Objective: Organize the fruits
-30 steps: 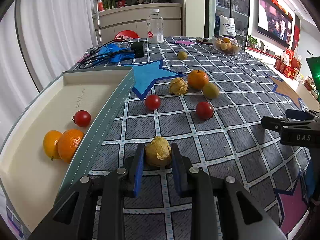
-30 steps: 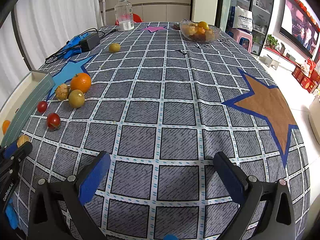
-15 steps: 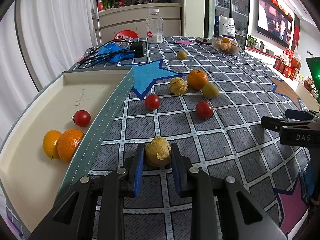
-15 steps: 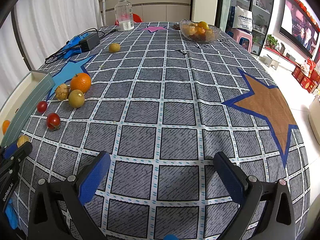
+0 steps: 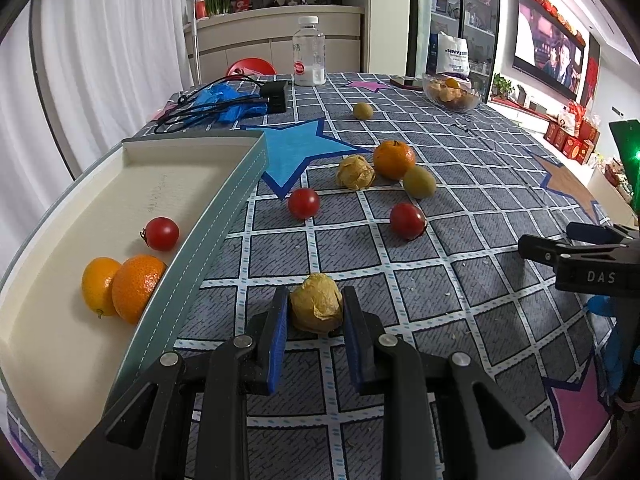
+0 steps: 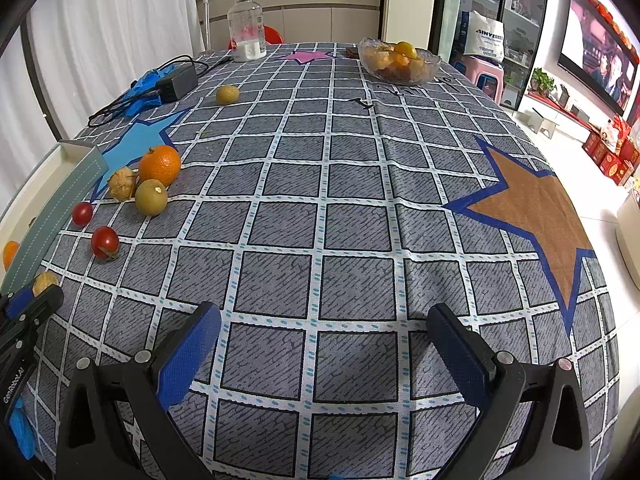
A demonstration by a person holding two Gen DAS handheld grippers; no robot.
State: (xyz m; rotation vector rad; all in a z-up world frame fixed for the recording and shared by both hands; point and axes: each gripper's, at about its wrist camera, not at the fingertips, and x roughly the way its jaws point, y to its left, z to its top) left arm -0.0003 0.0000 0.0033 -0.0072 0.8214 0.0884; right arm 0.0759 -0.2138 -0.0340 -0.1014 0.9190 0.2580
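Note:
My left gripper (image 5: 316, 312) is shut on a papery yellow husk fruit (image 5: 317, 307) that rests on the checked tablecloth, right beside the tray's teal wall (image 5: 208, 240). Inside the cream tray lie two oranges (image 5: 132, 292) and a cherry tomato (image 5: 161, 233). Loose on the cloth beyond are two cherry tomatoes (image 5: 304, 203), another husk fruit (image 5: 355, 172), an orange (image 5: 394, 159) and a green fruit (image 5: 419, 182). My right gripper (image 6: 324, 344) stands wide open over bare cloth, nothing between its fingers. The same loose fruits (image 6: 159, 165) lie to its far left.
A glass bowl of fruit (image 6: 400, 62), a plastic bottle (image 6: 247, 26) and a black adapter with cables and blue gloves (image 6: 176, 80) sit at the far end. One green fruit (image 6: 227, 94) lies alone near them. The table edge drops off on the right.

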